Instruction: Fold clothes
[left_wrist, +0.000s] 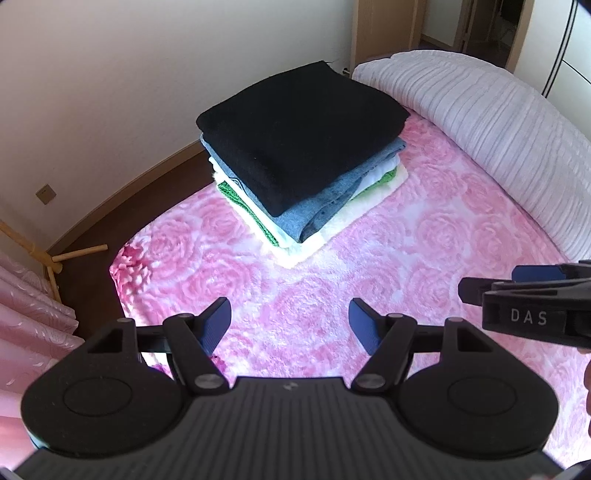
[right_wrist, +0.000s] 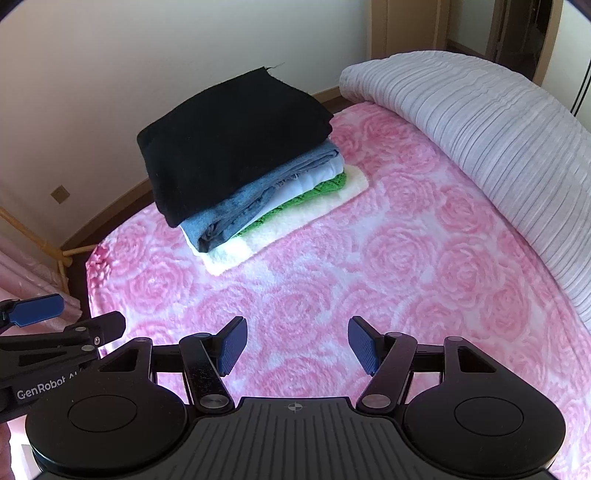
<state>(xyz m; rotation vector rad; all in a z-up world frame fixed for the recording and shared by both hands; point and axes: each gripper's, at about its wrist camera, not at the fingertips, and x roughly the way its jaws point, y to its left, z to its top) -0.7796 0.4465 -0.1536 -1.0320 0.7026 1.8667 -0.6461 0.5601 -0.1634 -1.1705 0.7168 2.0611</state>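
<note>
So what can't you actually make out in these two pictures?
- Lower layers of the clothes stack: both views, covered by the black top piece; only edges show.
- Bed under the striped grey cover: both views, hidden.
- Right tool in the left view: cut off by the frame edge.
- Person: mostly out of frame.

Bed with fluffy pink rose-patterned blanket (left_wrist: 369, 258). On it: stack of folded clothes (left_wrist: 295, 162), black on top, cream at bottom; beside it, rolled pale ribbed quilt (left_wrist: 498, 122).
</note>
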